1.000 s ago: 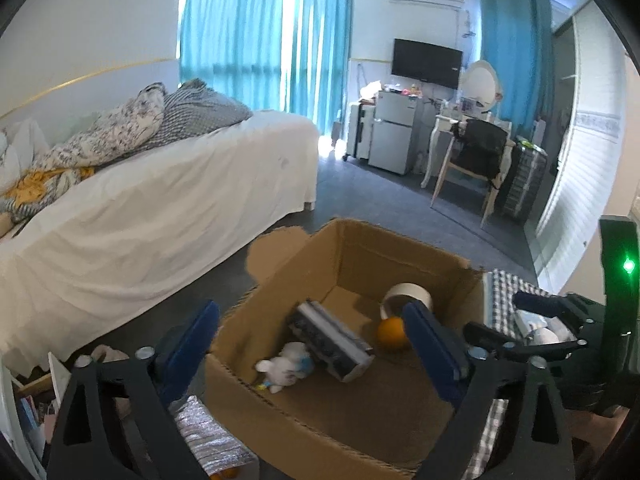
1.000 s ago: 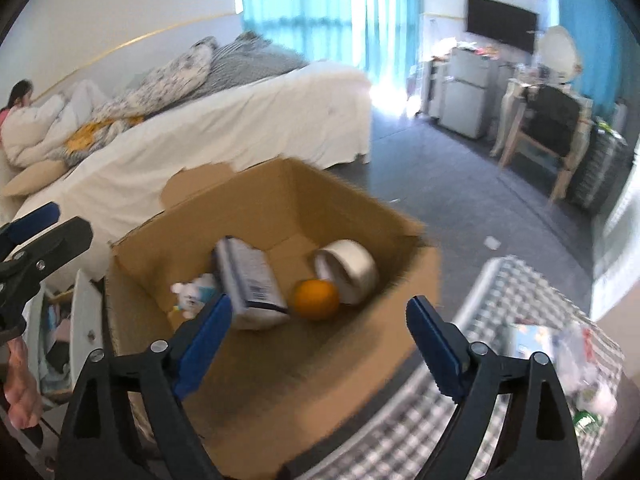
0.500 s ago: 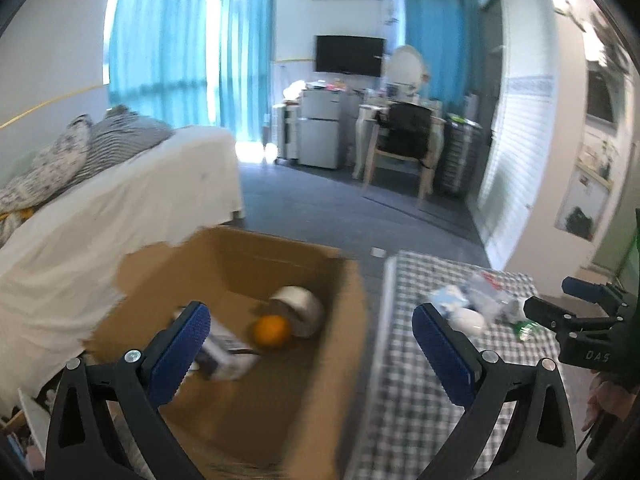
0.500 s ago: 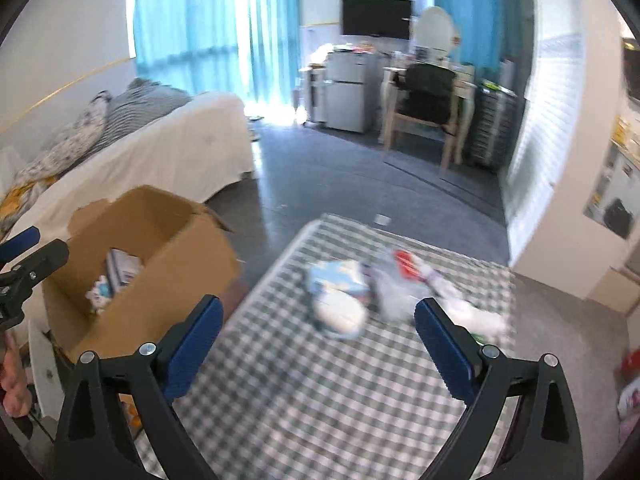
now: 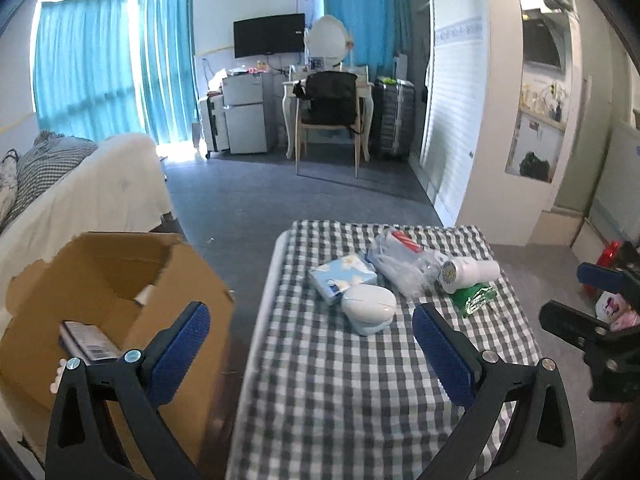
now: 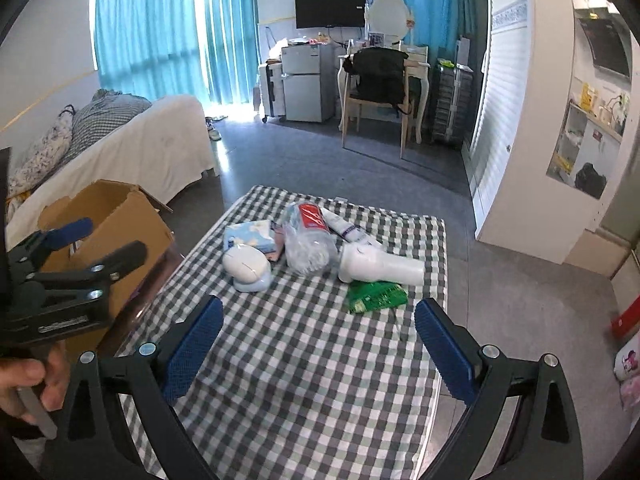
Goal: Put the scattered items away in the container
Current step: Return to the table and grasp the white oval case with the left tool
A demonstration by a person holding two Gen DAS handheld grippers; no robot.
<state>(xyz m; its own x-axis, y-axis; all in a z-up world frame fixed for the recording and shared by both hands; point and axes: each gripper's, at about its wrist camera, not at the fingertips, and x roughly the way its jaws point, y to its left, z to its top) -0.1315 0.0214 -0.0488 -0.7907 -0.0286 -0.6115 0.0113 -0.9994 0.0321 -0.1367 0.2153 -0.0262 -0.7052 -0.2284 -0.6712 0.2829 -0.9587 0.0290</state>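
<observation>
Both views have swung from the box to the tabletop since the earlier frame. Left wrist view: our left claw released, empty; cardboard box beside the tabletop holds a barcoded pack. Right wrist view: our right claw released, empty; tissue pack, white mouse-like case, plastic bag, white bottle, green packet not yet boxed. We judge it partly done.
</observation>
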